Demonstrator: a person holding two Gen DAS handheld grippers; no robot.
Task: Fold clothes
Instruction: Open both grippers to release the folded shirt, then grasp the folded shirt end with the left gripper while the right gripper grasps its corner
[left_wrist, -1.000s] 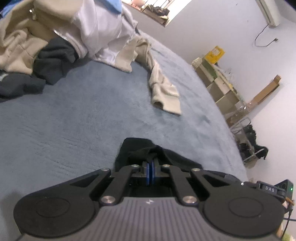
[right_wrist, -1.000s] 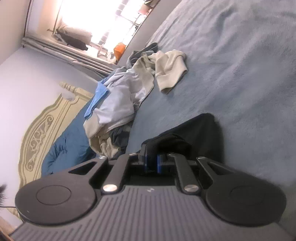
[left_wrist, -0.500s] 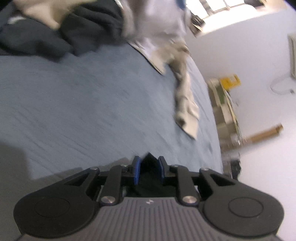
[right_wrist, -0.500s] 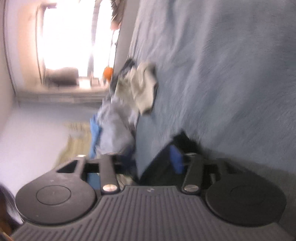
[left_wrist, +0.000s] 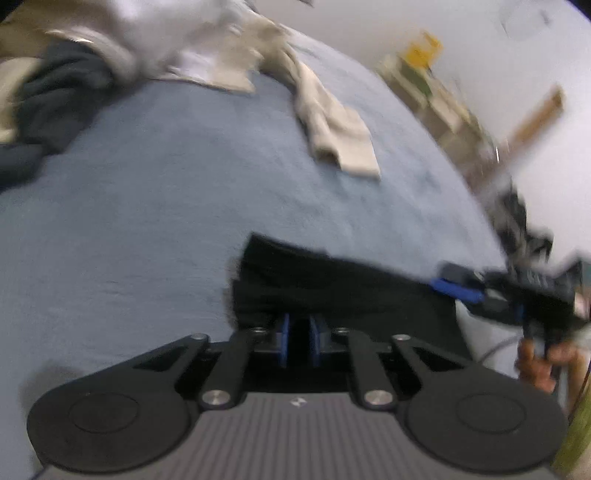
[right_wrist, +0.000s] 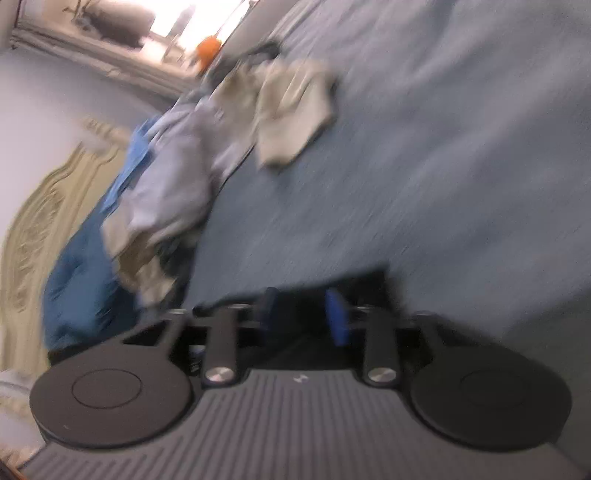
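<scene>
Below centre of the frame, a black garment (left_wrist: 332, 284) lies on the blue bed (left_wrist: 147, 192). Left tongs (left_wrist: 299, 339) are narrowly parted and opening over its near edge. Right tongs (right_wrist: 303, 314), moderately parted, are closing with black cloth between them, though any pressing is too blurred to tell.

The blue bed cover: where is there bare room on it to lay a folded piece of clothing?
The blue bed cover is bare in a wide patch between the black garment near the grippers and the beige garment farther off. It is crowded along the far side, where the pile of clothes lies.
</scene>
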